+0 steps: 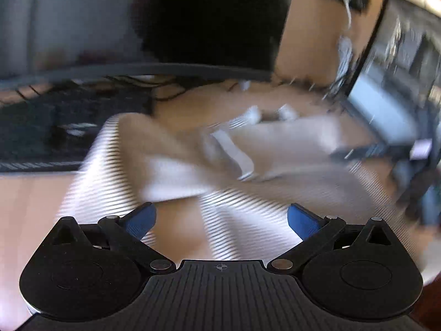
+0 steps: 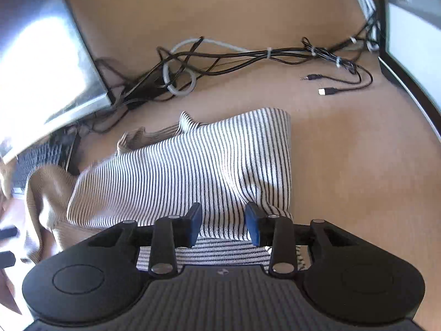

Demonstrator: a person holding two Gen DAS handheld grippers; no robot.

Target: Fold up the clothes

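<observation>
A black-and-white striped garment with a tan inner side [image 2: 193, 165] lies bunched on the wooden table [image 2: 344, 165]. In the blurred left wrist view the same garment [image 1: 171, 171] spreads across the table ahead. My left gripper [image 1: 220, 220] is open wide above it, blue pads apart, holding nothing. My right gripper [image 2: 223, 220] hangs over the near edge of the striped cloth. Its blue pads stand apart with a gap between them, and cloth shows through the gap below.
A tangle of black and grey cables [image 2: 220, 60] lies beyond the garment. A monitor [image 2: 41, 60] stands at the left and another screen [image 2: 413, 41] at the right. A keyboard [image 1: 41, 132] sits left of the garment, and a dark chair back [image 1: 209, 19] rises behind.
</observation>
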